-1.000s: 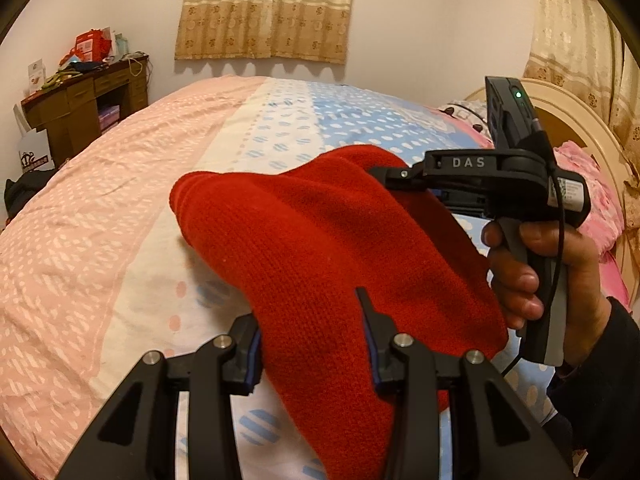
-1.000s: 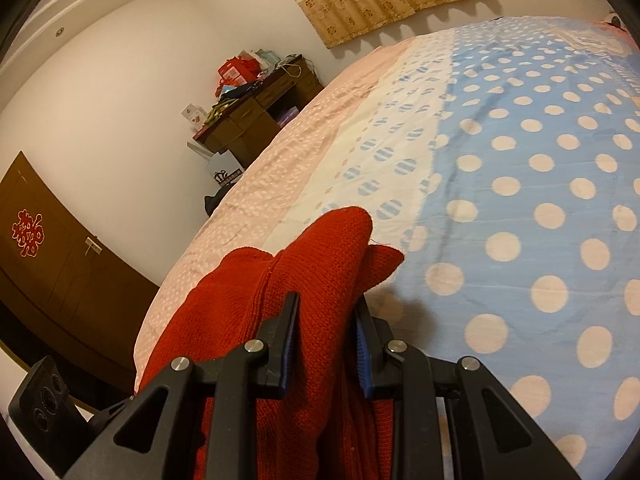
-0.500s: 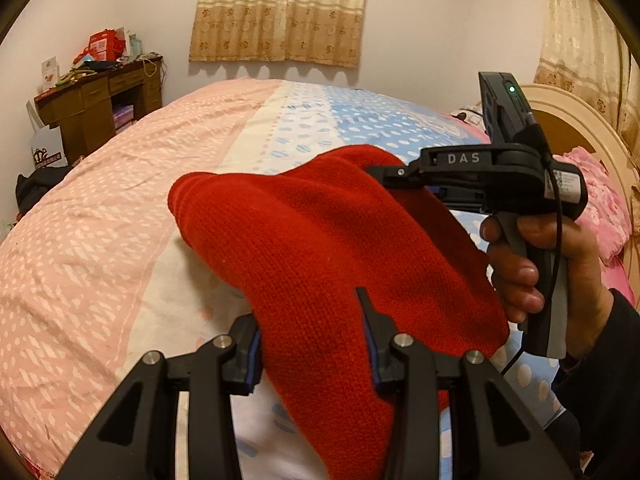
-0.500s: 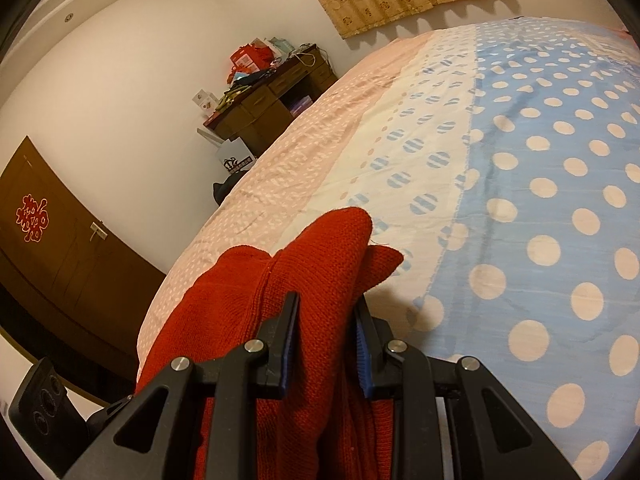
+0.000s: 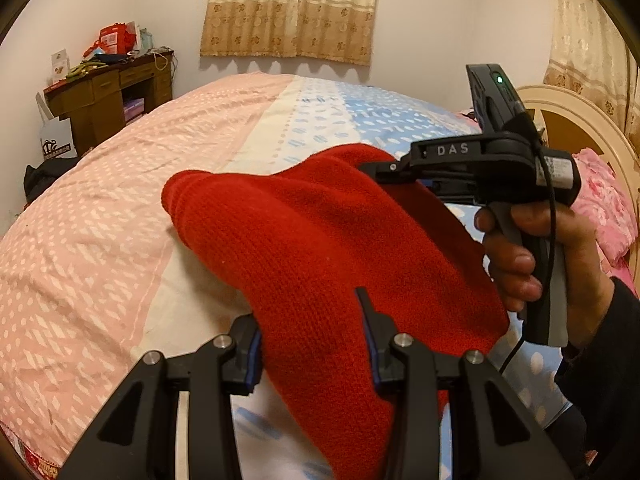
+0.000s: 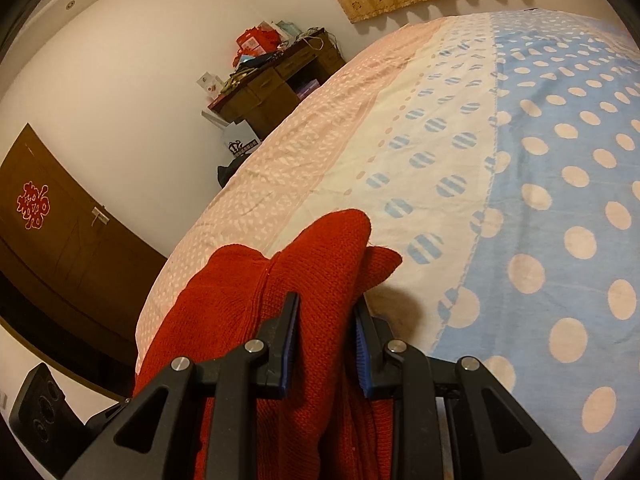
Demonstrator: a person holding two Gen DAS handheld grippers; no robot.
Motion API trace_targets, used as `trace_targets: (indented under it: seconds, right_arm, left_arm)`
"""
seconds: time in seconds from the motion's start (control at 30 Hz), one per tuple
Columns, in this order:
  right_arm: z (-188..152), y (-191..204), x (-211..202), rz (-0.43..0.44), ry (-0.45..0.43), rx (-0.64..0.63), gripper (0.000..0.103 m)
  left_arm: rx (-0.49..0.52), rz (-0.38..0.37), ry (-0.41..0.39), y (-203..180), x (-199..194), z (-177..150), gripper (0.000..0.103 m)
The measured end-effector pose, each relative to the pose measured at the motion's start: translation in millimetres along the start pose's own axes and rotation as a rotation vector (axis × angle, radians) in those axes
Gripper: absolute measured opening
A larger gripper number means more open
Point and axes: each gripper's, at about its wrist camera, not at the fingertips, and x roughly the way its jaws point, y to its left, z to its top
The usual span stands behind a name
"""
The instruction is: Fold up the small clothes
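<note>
Bedspread (image 6: pixel 540 152) dotted, pink-cream-blue; cluttered desk (image 5: pixel 104 92), possibly dresser, by wall.

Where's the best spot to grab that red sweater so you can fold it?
Probably by its edge, as now: the left hand-held gripper and right hand-held gripper each pinch a bunched edge of the red sweater, coming from the near side, so the rest drapes toward the bed.

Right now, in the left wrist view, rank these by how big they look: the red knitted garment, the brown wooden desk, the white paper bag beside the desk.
1. Red knitted garment, though nearest the camera
2. Brown wooden desk
3. White paper bag
</note>
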Motion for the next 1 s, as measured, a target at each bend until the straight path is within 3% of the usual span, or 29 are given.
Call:
trace_targets:
  seconds: [0.27, 0.73, 1.0]
  right_arm:
    - [-3.3, 4.5, 15.7, -0.007, 0.030, -0.011, 0.025]
    - [-13.0, -0.6, 26.7, -0.083, 0.049, -0.016, 0.025]
    - [-17.5, -7.7, 31.0, -0.112, 0.059, 0.004, 0.025]
  left_arm:
    - [-0.007, 0.022, 0.023, 9.2, 6.6, -16.3, 0.041]
    - [-0.051, 0.026, 0.050, 17.7, 9.7, -31.5, 0.056]
    - [-0.033, 0.040, 0.055, 16.5, 2.7, -31.9, 0.057]
